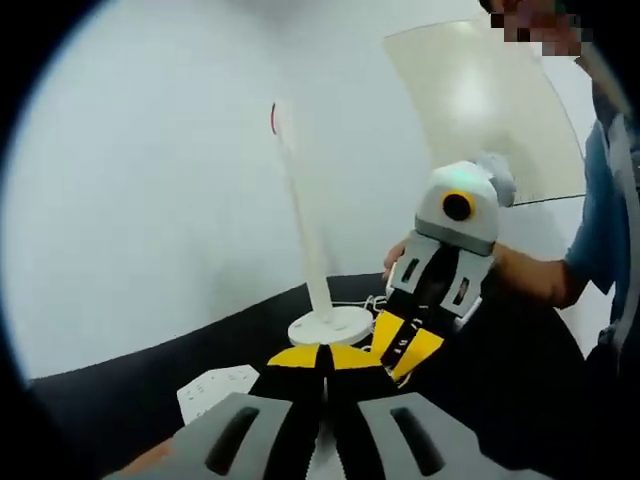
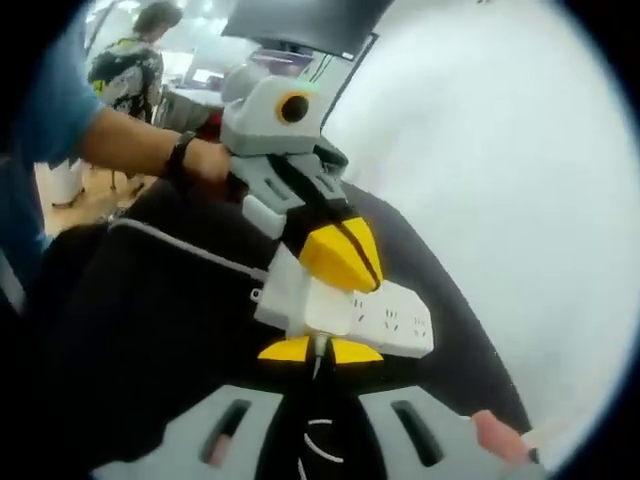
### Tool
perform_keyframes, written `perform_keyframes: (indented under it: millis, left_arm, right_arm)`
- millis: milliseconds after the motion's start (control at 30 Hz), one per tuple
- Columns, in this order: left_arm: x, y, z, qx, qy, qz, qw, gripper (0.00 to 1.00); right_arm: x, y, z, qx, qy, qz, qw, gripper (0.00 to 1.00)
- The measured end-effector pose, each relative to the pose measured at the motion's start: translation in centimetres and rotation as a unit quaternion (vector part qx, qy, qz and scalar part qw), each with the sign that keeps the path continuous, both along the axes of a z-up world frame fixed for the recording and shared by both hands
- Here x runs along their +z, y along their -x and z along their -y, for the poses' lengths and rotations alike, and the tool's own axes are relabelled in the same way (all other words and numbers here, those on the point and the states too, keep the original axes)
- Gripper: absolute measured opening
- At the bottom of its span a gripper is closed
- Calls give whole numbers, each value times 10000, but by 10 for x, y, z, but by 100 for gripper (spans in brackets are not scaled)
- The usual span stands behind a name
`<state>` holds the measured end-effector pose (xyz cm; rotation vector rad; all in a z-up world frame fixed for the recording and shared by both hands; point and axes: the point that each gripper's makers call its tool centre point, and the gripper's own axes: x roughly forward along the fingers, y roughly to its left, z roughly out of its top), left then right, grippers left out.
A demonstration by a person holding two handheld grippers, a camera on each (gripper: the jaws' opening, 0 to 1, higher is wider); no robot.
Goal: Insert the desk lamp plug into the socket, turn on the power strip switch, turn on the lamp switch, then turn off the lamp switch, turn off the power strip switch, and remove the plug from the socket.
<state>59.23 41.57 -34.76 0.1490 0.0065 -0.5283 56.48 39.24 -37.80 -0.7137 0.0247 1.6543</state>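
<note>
- We are seeing the left gripper (image 1: 320, 358) with its yellow-tipped jaws drawn together and nothing showing between them. In the right gripper view it (image 2: 345, 258) is coming in from the upper left, slanting downward, with its tips resting on top of the white rectangular plastic power strip (image 2: 385, 320).
- We are seeing the right gripper (image 2: 320, 350) with its yellow tips sitting either side of a thin white cord (image 2: 318, 365), right at the near edge of a white blocky plug body (image 2: 290, 295). We cannot tell whether the jaws are actually clamping it.
- The plug body is sitting at the left end of the power strip and touching it. The strip is lying flat, with its long axis running from that end off to the right of the view and its socket holes facing up.
- In the left gripper view the right gripper (image 1: 402, 345) is pointing down at the black table (image 1: 120, 400), just beside the round white base (image 1: 330, 325) of the slim white desk lamp (image 1: 315, 250).
- The lamp's stem is standing nearly upright, leaning slightly left, with its long axis running from the base up toward the view's top.
- The power strip (image 1: 215, 390) is lying near the lamp base, at lower left.
- A plain white wall (image 1: 150, 180) is standing behind the table.
- A hand (image 2: 205, 160) with a dark wristband (image 2: 180, 155) is holding the left gripper.
</note>
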Motion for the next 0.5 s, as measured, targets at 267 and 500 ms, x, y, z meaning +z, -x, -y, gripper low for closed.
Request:
perform_keyframes:
  millis: [267,500]
  left_arm:
    - [25,20,-14,238,524,1,9983,5]
    - [42,41,-27,308,550,64,9980,14]
  right_arm:
    - [30,-12,18,-409,-230,-337,9983,16]
    - [38,-13,29,-799,-28,-444,9958,22]
